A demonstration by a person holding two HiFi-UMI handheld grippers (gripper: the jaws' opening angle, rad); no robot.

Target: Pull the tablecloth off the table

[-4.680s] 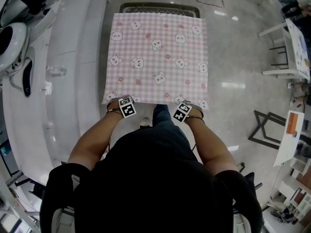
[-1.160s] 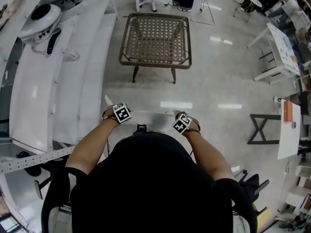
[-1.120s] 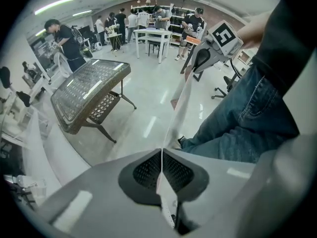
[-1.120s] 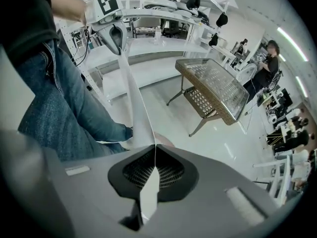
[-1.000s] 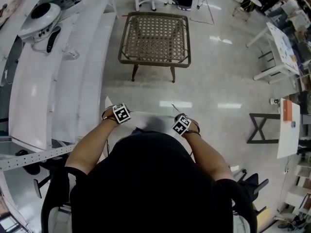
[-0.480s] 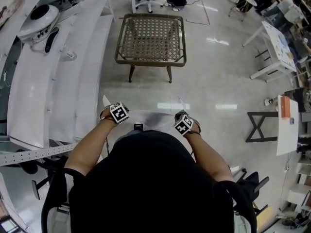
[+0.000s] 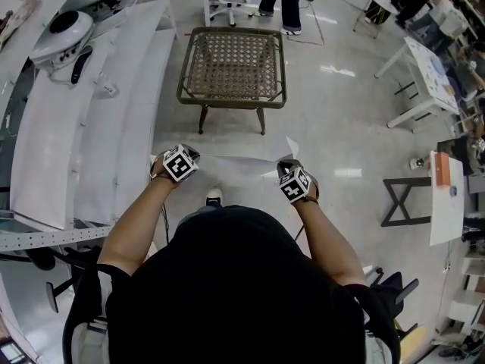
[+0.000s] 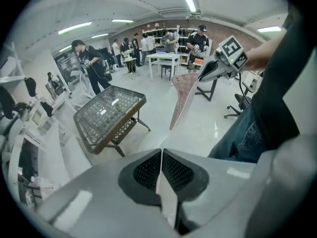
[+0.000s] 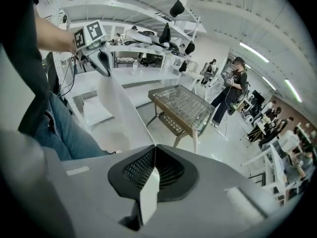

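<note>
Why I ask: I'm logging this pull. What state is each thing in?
table: bare, standing upright.
left gripper: shut on the tablecloth.
right gripper: shut on the tablecloth.
tablecloth: off the table, stretched in the air between both grippers.

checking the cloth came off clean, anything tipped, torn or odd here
Nothing stands out. The table stands upright and bare, and the tablecloth is clear of it, stretched between the left gripper and the right gripper, both with jaws shut on its edge.
</note>
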